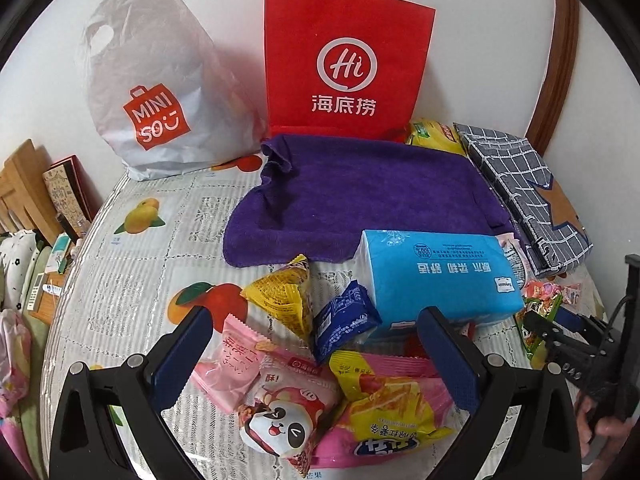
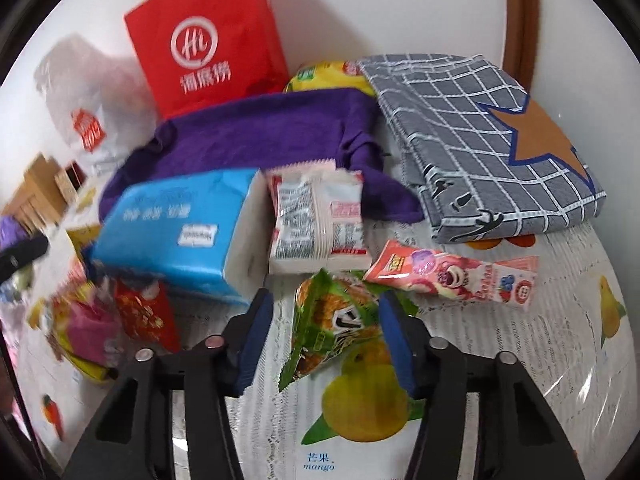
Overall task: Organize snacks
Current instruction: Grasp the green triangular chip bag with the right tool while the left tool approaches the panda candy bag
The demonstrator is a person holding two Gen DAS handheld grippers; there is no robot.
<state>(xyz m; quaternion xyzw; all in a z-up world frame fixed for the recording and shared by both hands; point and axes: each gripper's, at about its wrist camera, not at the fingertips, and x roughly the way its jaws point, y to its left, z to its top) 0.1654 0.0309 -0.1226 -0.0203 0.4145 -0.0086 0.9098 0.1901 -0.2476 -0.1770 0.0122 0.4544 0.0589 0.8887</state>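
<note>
**Closing in on the green snack packet**

Straddling the green snack packet (image 2: 336,324), my right gripper (image 2: 326,336) has its blue pads on either side of it: the right pad looks to be against the packet's edge, while a gap shows at the left pad, so I can't call it a grip. The packet lies on the fruit-print tablecloth (image 2: 520,380), over a printed mango. Just beyond it sit a pink strawberry-bear packet (image 2: 452,276) and a white sachet pack (image 2: 316,224), with the blue tissue pack (image 2: 176,232) to their left. Behind them a purple towel (image 2: 260,136) is spread out, a grey checked fabric bundle (image 2: 480,144) lies to its right, and a red paper bag (image 2: 208,36) stands against the wall.

My left gripper (image 1: 316,360) is wide open, holding nothing, poised over a heap of snacks: a panda packet (image 1: 288,420), a pink-and-yellow chip bag (image 1: 384,412), a pink wafer packet (image 1: 228,364), a dark blue packet (image 1: 344,320) and a yellow pyramid packet (image 1: 280,296). A white Miniso bag (image 1: 156,92) stands at the back left beside the red one.
</note>
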